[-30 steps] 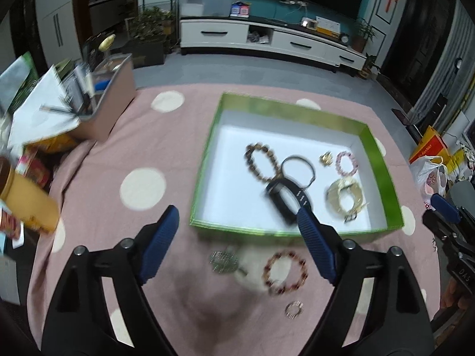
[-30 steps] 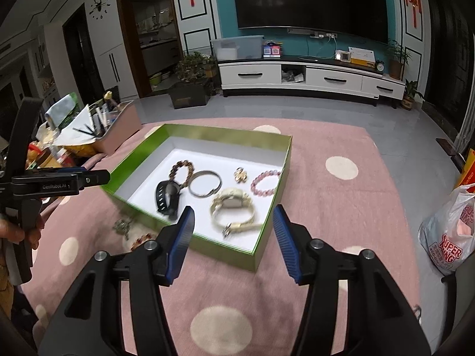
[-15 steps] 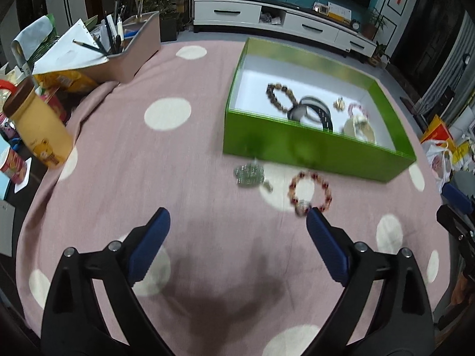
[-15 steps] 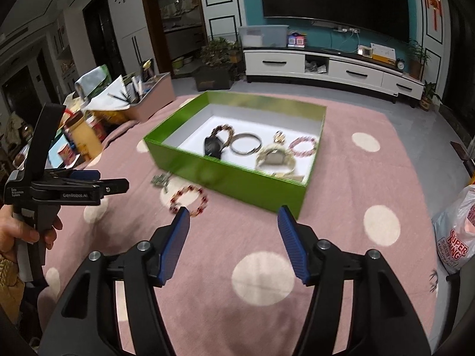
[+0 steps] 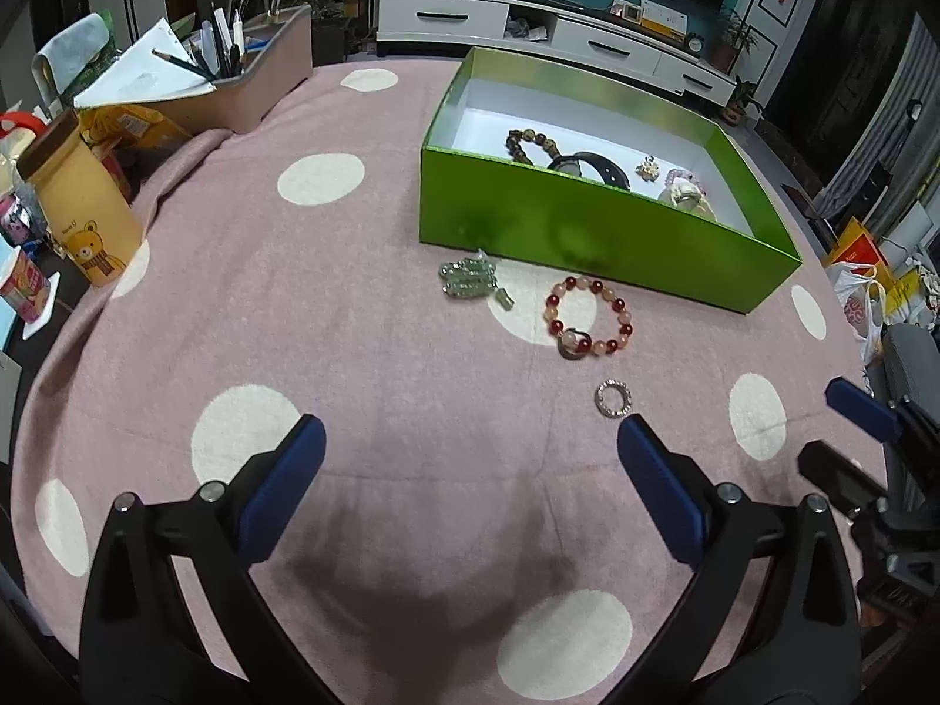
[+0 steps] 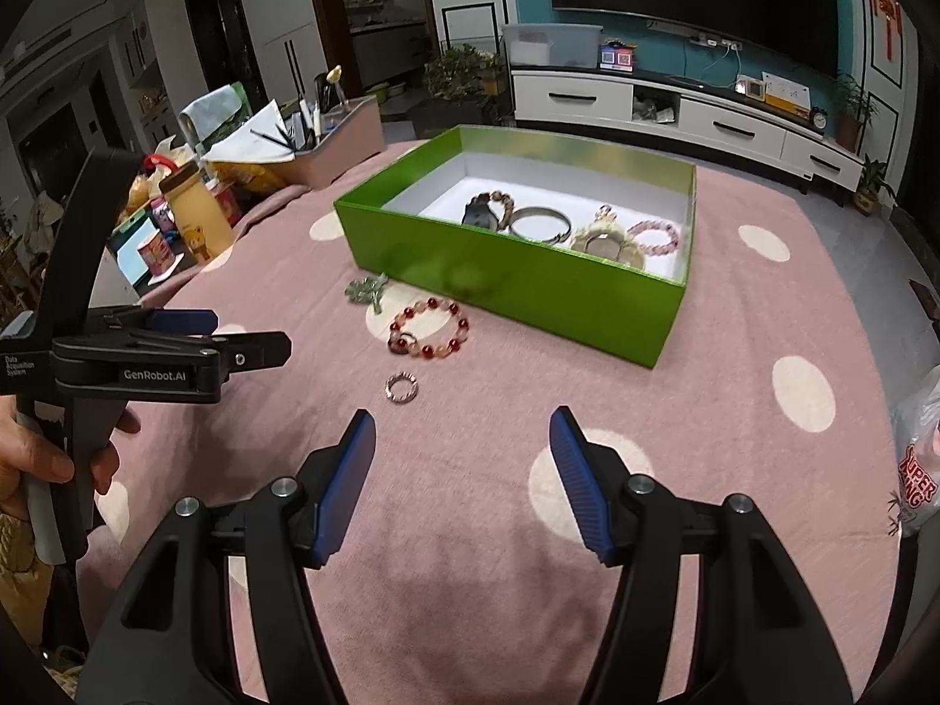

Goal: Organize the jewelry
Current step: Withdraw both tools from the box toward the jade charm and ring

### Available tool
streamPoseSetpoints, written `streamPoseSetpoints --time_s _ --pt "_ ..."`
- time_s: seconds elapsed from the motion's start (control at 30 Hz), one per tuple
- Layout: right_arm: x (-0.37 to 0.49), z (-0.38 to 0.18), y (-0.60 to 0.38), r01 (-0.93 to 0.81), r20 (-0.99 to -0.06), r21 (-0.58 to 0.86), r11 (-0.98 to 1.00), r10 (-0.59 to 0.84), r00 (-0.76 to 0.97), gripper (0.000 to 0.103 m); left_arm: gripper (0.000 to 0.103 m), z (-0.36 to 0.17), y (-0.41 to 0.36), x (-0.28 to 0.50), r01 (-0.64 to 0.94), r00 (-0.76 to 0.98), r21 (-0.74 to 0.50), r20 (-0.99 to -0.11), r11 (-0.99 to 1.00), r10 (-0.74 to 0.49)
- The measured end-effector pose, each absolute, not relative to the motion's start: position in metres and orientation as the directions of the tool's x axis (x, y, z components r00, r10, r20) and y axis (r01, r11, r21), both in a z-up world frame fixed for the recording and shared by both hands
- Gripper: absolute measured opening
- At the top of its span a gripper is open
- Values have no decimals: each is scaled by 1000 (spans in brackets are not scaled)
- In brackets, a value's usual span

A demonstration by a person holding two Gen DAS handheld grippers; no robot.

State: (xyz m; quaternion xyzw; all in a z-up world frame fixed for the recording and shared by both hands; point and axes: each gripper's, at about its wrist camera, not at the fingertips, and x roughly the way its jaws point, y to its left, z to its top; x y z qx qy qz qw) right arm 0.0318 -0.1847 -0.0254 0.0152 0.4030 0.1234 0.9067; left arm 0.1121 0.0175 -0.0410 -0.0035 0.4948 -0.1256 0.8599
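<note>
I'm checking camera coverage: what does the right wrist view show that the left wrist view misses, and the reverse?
Only the right wrist view shows the hand holding the left claw from the side, and the wall TV.

Only the left wrist view shows the left claw's own wide-open blue pads.

Both show the green box holding jewelry, and outside it on the pink cloth the red bead bracelet, small ring and silvery-green piece.

box [image 5: 587,229]: 1 | jewelry outside the box [image 5: 590,317]: 3 | jewelry inside [image 6: 539,224]: 6
</note>
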Motion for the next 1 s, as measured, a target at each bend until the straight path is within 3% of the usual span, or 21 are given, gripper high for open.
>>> streamPoseSetpoints --time_s 0.53,1.0 --pt "54 -62 -148 -285 -770 112 952 264 581 62 101 -62 48 115 177 495 -183 -833 967 -248" --pt "94 -89 -126 -311 -798 91 946 256 545 39 101 -73 54 128 201 499 -189 -825 961 -266"
